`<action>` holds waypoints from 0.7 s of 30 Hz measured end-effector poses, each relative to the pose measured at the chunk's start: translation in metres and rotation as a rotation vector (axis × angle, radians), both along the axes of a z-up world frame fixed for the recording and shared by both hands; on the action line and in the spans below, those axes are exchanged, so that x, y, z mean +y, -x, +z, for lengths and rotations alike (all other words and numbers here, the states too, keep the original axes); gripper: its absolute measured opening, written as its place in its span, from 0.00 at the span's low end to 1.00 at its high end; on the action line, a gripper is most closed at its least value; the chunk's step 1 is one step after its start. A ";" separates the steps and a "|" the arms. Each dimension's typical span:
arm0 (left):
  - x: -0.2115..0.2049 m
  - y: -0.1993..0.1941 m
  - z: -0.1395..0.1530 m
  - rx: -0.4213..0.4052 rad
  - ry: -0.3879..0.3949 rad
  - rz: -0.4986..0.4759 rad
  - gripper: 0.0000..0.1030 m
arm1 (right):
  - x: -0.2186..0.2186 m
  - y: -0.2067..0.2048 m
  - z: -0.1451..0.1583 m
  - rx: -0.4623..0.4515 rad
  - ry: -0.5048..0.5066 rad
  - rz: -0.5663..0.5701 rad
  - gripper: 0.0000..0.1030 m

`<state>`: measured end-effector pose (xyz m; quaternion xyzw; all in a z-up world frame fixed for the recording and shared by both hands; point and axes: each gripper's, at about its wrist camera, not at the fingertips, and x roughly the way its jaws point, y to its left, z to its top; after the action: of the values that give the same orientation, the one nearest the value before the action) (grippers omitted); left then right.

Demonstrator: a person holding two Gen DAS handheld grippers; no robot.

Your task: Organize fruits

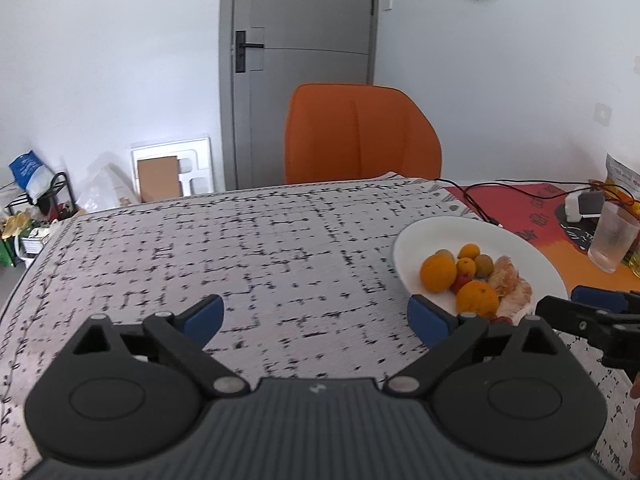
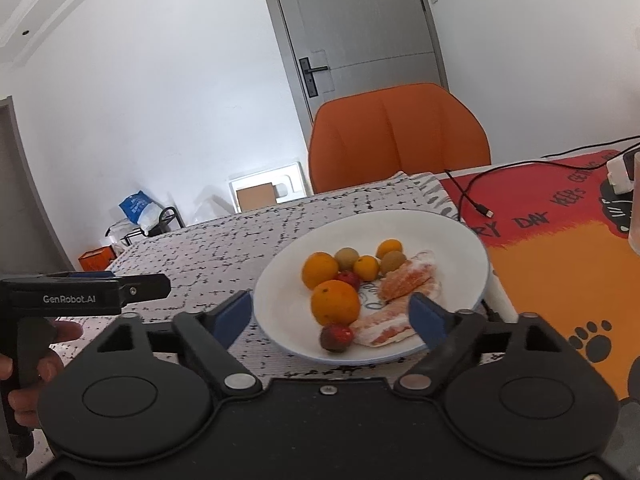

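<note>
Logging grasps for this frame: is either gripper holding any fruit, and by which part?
Nothing is held. The left gripper and right gripper are both open and empty; all fruit lies on the white plate.

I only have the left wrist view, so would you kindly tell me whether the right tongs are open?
Observer: Yes, the right tongs are open and hold nothing.
Operator: Is any fruit hidden from me at the front of the plate?
Observer: A dark red fruit lies by the front rim, beside a peeled citrus segment.
Operator: What is right of the plate?
Observer: An orange mat with black paw prints.
</note>
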<state>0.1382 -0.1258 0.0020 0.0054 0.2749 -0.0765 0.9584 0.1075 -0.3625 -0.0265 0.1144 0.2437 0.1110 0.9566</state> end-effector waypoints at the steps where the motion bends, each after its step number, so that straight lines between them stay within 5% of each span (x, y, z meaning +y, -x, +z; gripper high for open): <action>1: 0.003 0.002 0.001 0.001 0.000 0.006 0.95 | 0.002 0.001 0.001 -0.002 0.001 0.002 0.92; 5: 0.017 0.012 0.006 0.003 0.004 0.026 0.97 | 0.009 0.004 0.005 -0.008 -0.007 0.006 1.00; 21: 0.054 0.049 0.019 -0.023 0.047 0.072 1.00 | 0.034 0.018 0.019 -0.006 -0.013 0.051 1.00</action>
<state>0.0889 -0.0717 0.0212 -0.0264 0.2619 -0.0482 0.9635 0.0890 -0.3289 -0.0078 0.1143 0.2428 0.1372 0.9535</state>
